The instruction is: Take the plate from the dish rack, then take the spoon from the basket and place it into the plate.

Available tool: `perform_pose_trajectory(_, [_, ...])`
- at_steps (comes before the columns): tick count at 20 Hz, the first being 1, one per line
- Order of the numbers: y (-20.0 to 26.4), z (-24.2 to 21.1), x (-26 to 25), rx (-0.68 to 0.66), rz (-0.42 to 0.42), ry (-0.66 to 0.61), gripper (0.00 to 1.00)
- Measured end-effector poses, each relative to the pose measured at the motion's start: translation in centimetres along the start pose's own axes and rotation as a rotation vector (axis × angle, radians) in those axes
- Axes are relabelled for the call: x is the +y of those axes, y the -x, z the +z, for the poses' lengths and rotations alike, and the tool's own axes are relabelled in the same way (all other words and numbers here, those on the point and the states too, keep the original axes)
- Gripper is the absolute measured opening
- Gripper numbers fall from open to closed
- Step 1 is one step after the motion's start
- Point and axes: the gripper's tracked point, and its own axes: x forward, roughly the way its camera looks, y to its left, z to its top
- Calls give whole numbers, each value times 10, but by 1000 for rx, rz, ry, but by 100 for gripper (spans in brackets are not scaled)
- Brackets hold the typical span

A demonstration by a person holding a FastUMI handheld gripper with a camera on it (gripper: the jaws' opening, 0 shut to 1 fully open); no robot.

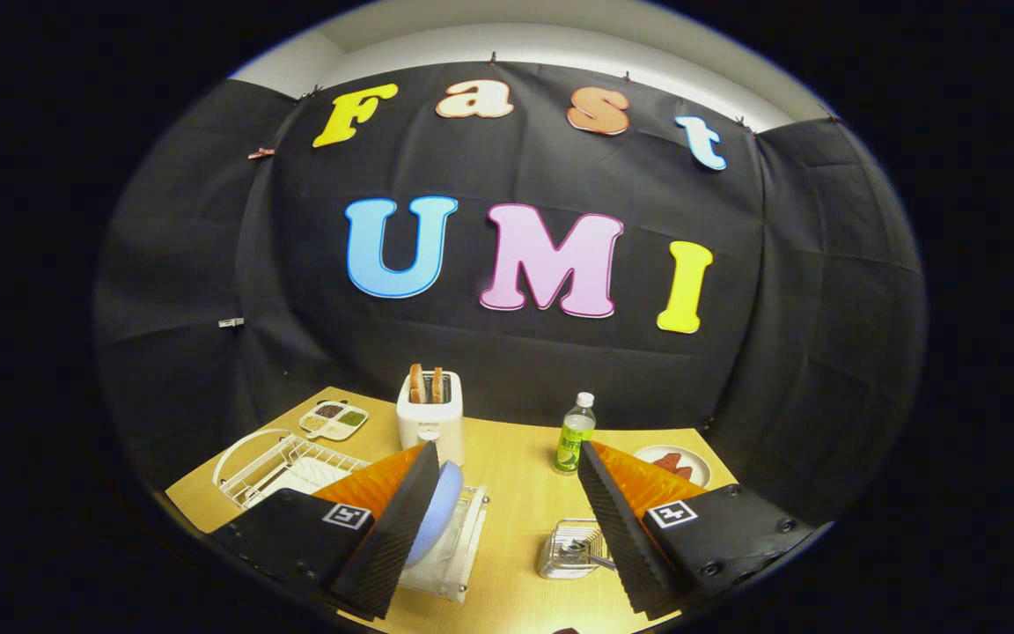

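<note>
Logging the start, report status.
Gripper jaws open, holding nothing. Blue plate upright in dish rack beside the left jaw. Spoon in basket. Nothing between the jaws.

Sharp, evenly lit centre — strong fisheye bending, perhaps dimmer edges

Wooden table [520, 493] — dish rack [296, 471], toaster [430, 423], bottle [576, 436], basket [570, 550], divided tray [334, 420], small plate [674, 462].

Ribbed fingers [401, 519], square tag markers
</note>
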Motion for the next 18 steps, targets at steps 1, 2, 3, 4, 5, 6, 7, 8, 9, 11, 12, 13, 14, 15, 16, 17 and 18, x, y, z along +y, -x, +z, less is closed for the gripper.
perform_pose_trajectory(1, [-11,-6,5,47,6,5,97])
perform_pose_trajectory(2, [-23,-15,12,96,15,-2,98])
perform_pose_trajectory(3, [-33,-23,20,148,28,-19,97])
perform_pose_trajectory(4, [-44,-33,27,205,35,-36,97])
perform_pose_trajectory(5, [-53,-43,32,253,39,-31,96])
perform_pose_trajectory(6, [-61,-54,33,302,32,-17,96])
perform_pose_trajectory(7, [-69,-64,34,350,31,-9,96])
perform_pose_trajectory(8, [-75,-75,37,401,34,-14,96])
perform_pose_trajectory(9, [-80,-84,40,444,40,-24,96])
perform_pose_trajectory(11, [-84,-100,47,512,35,-44,93])
perform_pose_trajectory(12, [-88,-111,48,542,37,-55,92])
perform_pose_trajectory(13, [-90,-119,51,571,37,-62,89])
perform_pose_trajectory(14, [-94,-126,51,597,34,-69,87])
perform_pose_trajectory(15, [-96,-134,52,620,31,-71,80])
perform_pose_trajectory(16, [-97,-142,53,646,26,-77,72])
perform_pose_trajectory(17, [-97,-150,58,670,29,-96,63])
perform_pose_trajectory(18, [-98,-156,63,694,34,-120,55])
